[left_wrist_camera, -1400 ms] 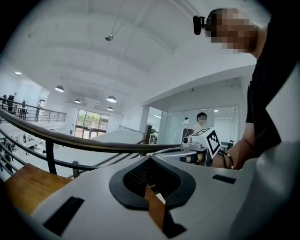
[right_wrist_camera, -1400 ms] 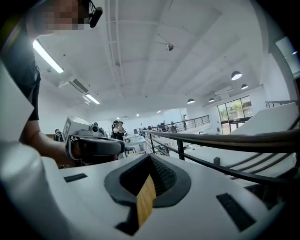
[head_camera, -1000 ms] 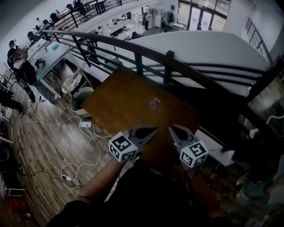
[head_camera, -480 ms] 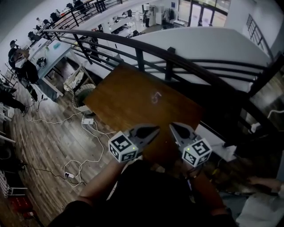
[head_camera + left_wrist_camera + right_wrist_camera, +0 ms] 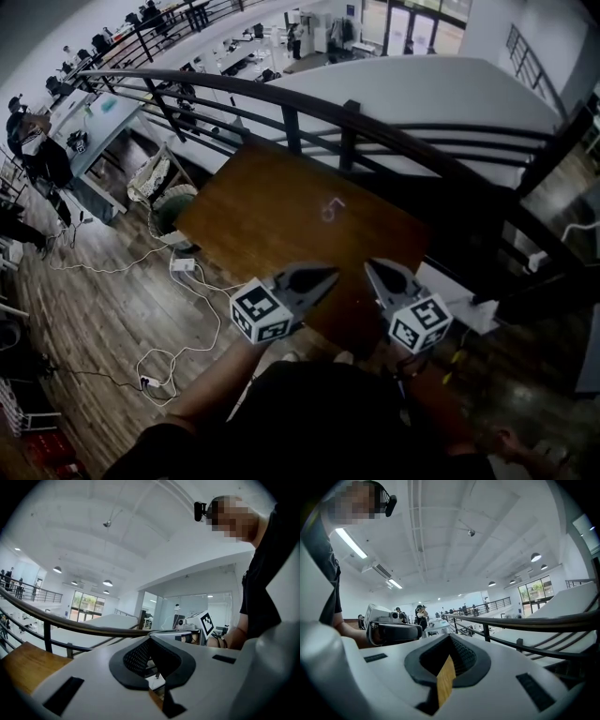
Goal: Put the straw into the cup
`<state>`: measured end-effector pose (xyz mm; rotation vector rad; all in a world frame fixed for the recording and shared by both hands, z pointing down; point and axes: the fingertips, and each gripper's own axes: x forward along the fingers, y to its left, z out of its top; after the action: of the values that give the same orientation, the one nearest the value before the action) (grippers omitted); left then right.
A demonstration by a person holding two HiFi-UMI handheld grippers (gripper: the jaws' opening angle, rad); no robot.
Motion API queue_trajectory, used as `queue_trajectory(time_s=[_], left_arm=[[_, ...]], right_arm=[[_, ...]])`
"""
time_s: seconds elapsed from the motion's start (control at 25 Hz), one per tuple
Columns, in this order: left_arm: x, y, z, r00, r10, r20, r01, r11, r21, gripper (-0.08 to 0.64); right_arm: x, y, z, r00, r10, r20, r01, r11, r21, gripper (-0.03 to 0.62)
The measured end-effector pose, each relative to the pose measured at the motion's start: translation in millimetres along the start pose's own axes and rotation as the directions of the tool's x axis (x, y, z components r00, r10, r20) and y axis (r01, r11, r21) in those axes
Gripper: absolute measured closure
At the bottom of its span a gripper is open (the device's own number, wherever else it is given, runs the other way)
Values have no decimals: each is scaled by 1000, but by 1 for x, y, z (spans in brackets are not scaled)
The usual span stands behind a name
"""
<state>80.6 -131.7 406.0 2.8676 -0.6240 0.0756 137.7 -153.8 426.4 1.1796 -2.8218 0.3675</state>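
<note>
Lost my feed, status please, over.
Left gripper, right gripper shut, empty. Faint pale item on table, too small to identify. Nothing in between.

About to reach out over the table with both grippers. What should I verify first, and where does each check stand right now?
1. Left gripper empty: ok. Its jaws are together with nothing between them.
2. Right gripper empty: ok. Its jaws are together and hold nothing.
3. Jaws opened for a pick: not ok. Both are shut.
4. Target identified: cannot tell. Only a small pale object lies mid-table, too faint to name.
5. Path across the table: ok. Nothing shows between the grippers and that object.
</note>
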Motion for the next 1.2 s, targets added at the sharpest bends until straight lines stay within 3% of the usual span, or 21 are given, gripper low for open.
queue_trajectory(time_s=[0.6,1.2], left_arm=[[-76,31,6,998,-58,21,58,998,-2,549],[-137,34,-17,992,-125,25,126,992,-33,549]], right_arm=[[54,68,8,999,-46,13,46,999,-17,581],[65,133,-17,992,-127,12,127,992,2,581]])
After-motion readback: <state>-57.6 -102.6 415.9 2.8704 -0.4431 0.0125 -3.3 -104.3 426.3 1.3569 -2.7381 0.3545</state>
